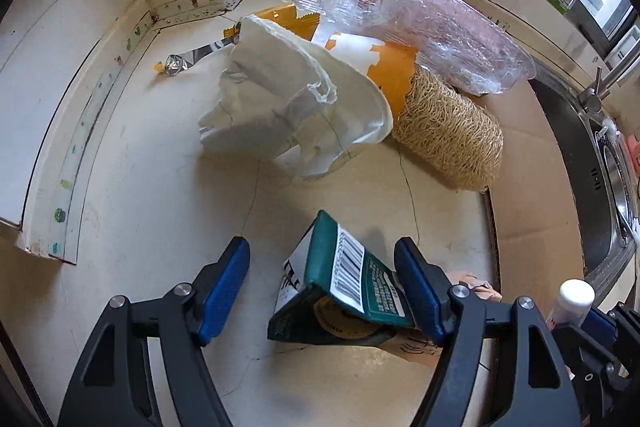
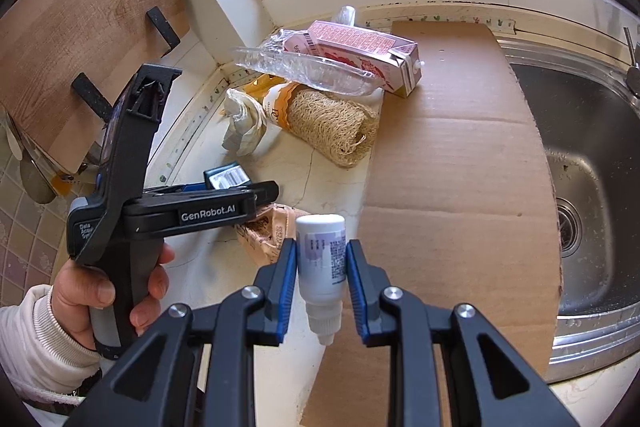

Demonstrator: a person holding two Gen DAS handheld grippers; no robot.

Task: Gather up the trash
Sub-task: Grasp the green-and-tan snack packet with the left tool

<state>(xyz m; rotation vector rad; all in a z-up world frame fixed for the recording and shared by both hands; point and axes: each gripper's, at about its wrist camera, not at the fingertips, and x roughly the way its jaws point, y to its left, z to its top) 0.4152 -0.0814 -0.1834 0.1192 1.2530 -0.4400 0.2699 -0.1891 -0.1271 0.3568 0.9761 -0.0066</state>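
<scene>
A small white plastic bottle (image 2: 322, 259) with a pale label is held tight between the blue pads of the right gripper (image 2: 321, 267), with its thin tip toward the camera. So one bit of trash is already picked up on that side.

The left gripper (image 1: 322, 291) is pointed down at the cream counter (image 1: 152, 155), and its jaws are spread wide. A dark green cardboard box (image 1: 348, 287) with a white barcode label is tipped up between the two blue pads. The right pad (image 1: 418, 291) is touching the box or just beside it; which one cannot be told. The left pad (image 1: 224, 287) is well apart from it, so the box is not squeezed yet.

The step in hand seems to be the grabbing of the green box. Next, the jaws would need to be lowered a bit more around the box and then closed on its two sides. The box is leaning, so it might slip or tip over if it is pushed from one side only.

More trash is piled farther back on the counter: a crumpled white paper cup (image 1: 304, 107), an orange wrapper (image 1: 392, 67), a tan rough loofah sponge (image 1: 448, 135) and a clear plastic tray (image 1: 400, 15). A brown cardboard sheet (image 2: 460, 167) is laid beside the steel sink (image 2: 592, 167).
</scene>
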